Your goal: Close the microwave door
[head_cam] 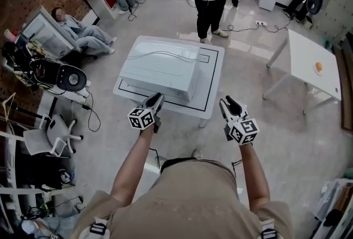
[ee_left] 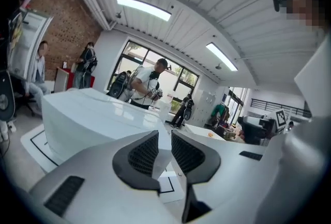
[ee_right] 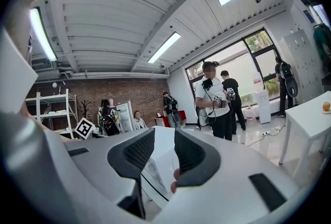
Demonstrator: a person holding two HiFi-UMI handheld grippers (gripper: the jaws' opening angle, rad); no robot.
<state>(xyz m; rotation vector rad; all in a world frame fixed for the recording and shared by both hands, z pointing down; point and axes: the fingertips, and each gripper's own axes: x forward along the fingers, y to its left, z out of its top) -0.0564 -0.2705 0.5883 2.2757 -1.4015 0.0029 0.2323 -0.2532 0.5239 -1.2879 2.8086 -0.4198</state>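
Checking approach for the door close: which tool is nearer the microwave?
Left. The left tool is just before the microwave's near side, over the table edge; the right tool is off to the right, beyond the table's corner.

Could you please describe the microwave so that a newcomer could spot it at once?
In the middle of the pale floor stands a white table marked with a black outline. The microwave is the big white box on its left part. The other white table, to the right, carries only a small orange object.
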